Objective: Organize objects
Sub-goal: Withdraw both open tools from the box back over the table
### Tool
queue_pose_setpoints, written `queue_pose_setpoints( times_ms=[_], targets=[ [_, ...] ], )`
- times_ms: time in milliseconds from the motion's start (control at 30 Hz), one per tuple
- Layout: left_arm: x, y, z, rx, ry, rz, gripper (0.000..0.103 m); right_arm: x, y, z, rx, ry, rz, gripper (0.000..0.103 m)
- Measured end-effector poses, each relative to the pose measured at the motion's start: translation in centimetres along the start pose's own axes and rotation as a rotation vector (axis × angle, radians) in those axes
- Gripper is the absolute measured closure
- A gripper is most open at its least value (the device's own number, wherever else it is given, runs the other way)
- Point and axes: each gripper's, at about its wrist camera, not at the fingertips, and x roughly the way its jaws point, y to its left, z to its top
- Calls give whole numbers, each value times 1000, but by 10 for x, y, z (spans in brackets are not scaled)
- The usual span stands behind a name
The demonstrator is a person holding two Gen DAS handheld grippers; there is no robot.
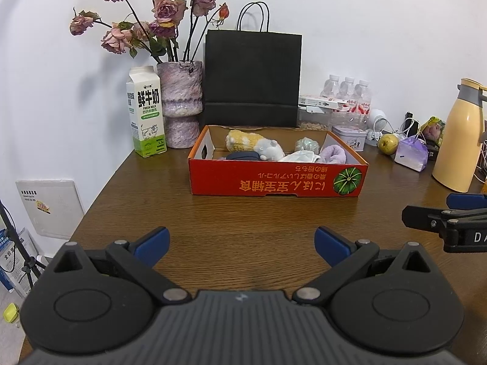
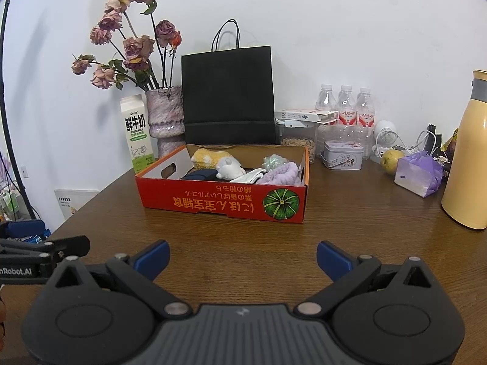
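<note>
Red cardboard box, pumpkin print, soft items inside

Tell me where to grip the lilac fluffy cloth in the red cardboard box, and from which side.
Grip the lilac fluffy cloth across its raised folded hump, coming from above. It lies in the near right corner of the red cardboard box, whose walls block any side approach. The right gripper, open, seems nearer.

Home room — wooden table, dried roses, milk carton.
</note>
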Motion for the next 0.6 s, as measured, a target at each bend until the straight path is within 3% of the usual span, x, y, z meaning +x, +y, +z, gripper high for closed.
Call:
queue_pose_setpoints(
  times_ms=[600],
  targets=[
    [-5, -4, 1, 7, -9, -24, 0, -2, 0, -2, -1, 1, 0, 0]
  ],
)
